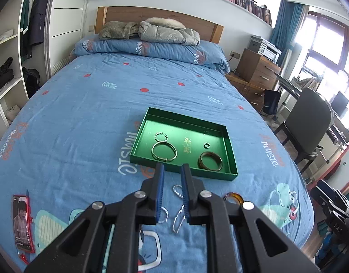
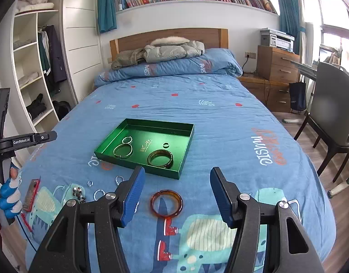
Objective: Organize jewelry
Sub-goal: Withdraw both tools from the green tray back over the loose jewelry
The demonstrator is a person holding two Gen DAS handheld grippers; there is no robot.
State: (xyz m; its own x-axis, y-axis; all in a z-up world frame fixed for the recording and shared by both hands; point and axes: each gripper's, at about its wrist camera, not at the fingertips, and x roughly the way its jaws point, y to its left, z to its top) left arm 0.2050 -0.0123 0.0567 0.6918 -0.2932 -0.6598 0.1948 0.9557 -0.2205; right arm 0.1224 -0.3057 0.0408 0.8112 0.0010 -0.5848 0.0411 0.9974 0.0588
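1. On the blue bedspread (image 2: 220, 122), the largest thing bearing on the task, lies everything to be sorted; judging by its wrinkles it is soft and will give under a pressing finger.
2. At 12 o'clock from both grippers sits the green tray (image 2: 185, 150), shallow and stiff-walled. It already holds a thin metal bangle (image 2: 122, 150), a brown bangle (image 2: 160, 158), a twisted silver ring (image 2: 127, 140) and a small dark ring (image 2: 166, 145).
3. The right gripper (image 2: 176, 191) hangs with its jaws spread wide and nothing between them; the amber bangle (image 2: 166, 203) lies flat on the spread directly between the blue pads (image 2: 133, 195), touching neither.
4. That bangle looks rigid, glossy and light, probably slippery and possibly brittle. I would pinch one side of the hoop across its thickness at 3 or 9 o'clock, gently.
5. The left gripper (image 1: 172, 170) hovers with jaws narrowly parted and nothing between them.
6. Below it, at 6 o'clock, lie silver chains (image 1: 179, 218) and a silver ring (image 1: 163, 215); these are limp, tiny and apt to slip, so take a bunched section.
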